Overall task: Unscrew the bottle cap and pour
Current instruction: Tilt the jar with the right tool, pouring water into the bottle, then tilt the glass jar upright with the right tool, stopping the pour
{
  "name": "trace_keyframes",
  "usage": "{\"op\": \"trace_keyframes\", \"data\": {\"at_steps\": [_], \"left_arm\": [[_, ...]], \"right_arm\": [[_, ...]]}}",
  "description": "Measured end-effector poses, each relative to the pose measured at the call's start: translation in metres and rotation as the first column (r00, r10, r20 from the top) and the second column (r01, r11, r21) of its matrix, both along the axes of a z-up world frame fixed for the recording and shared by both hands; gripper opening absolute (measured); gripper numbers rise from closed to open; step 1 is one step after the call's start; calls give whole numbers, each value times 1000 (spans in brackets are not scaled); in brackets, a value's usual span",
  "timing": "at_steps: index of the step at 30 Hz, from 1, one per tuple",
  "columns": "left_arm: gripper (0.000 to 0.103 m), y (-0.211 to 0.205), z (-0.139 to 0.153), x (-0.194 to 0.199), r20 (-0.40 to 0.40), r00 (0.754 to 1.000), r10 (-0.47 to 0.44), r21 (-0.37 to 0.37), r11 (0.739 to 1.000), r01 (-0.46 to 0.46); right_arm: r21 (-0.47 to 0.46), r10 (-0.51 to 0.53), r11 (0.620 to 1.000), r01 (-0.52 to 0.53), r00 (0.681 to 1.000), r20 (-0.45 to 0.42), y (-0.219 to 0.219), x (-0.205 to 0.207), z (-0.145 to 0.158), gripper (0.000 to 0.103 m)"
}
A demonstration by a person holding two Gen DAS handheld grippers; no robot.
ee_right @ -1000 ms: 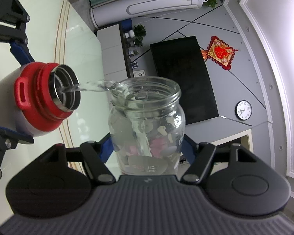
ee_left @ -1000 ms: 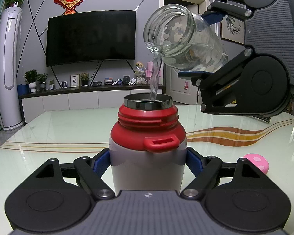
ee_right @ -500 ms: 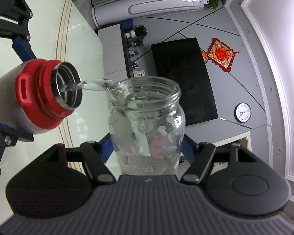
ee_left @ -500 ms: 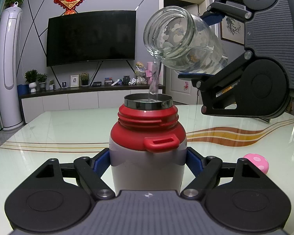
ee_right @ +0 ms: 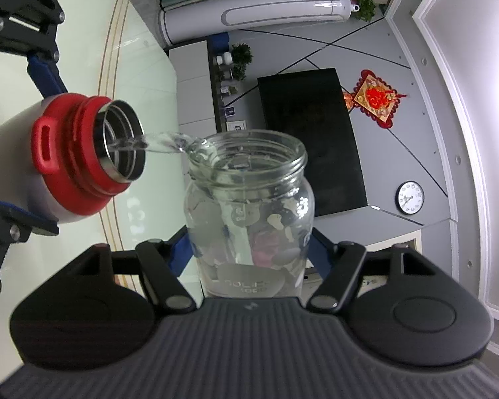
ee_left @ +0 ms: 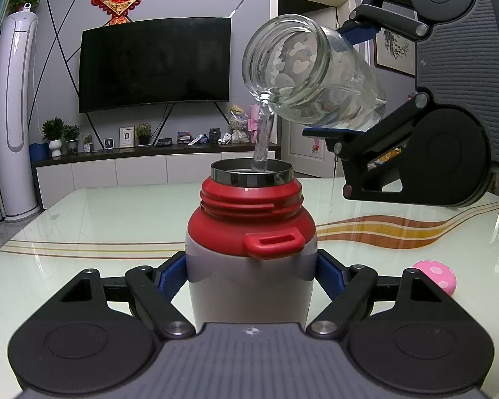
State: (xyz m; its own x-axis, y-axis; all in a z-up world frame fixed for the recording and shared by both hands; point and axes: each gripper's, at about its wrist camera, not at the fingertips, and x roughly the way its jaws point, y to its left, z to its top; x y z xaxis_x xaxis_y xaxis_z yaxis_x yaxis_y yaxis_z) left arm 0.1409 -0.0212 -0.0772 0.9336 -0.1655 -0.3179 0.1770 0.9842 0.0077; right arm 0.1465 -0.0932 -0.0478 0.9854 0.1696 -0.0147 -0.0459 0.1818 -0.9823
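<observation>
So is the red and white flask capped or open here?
Open. The flask shows its bare steel mouth with no cap on, and water from the tipped glass jar streams straight into it.

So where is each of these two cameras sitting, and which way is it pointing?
Left wrist: sits on the left gripper, looking level along its fingers at the flask it clamps, toward the TV wall; the right gripper shows upper right.
Right wrist: sits on the right gripper, rolled sideways with the tilted jar it clamps; the left gripper's fingers show at left.
Shared: flask, jar, the water stream, table.
</observation>
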Motion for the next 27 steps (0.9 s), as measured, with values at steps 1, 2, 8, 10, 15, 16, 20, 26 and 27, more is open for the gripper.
{"op": "trace_keyframes", "data": {"at_steps": [1, 2, 8, 10, 15, 16, 20, 26, 27], "left_arm": [[83, 0, 0, 0, 0, 1000, 0, 0, 1000, 0], [83, 0, 0, 0, 0, 1000, 0, 0, 1000, 0], [83, 0, 0, -1, 0, 1000, -1, 0, 1000, 1], [83, 0, 0, -1, 0, 1000, -1, 0, 1000, 1], [83, 1, 1, -1, 0, 1000, -1, 0, 1000, 1], [83, 1, 1, -1, 0, 1000, -1, 0, 1000, 1], [83, 1, 1, -1, 0, 1000, -1, 0, 1000, 1], [83, 1, 1, -2, 1, 1000, -1, 2, 1000, 1], [83, 1, 1, -2, 1, 1000, -2, 2, 1000, 2]], "right_arm": [[-1, 0, 1000, 0, 1000, 0, 0, 0, 0, 70], [-1, -1, 1000, 1, 1000, 0, 0, 1, 0, 70], [-17, 4, 1000, -4, 1000, 8, 1, 0, -3, 70], [-18, 4, 1000, -4, 1000, 7, 0, 0, -2, 70], [-22, 1, 1000, -1, 1000, 1, 1, 0, -4, 70], [-23, 1, 1000, -1, 1000, -1, 1, 0, -5, 70], [-19, 2, 1000, -2, 1000, -11, 1, -2, -5, 70], [-6, 7, 1000, -7, 998, -63, 5, -3, -3, 70], [-7, 8, 1000, -9, 998, -67, 5, -3, -3, 70]]}}
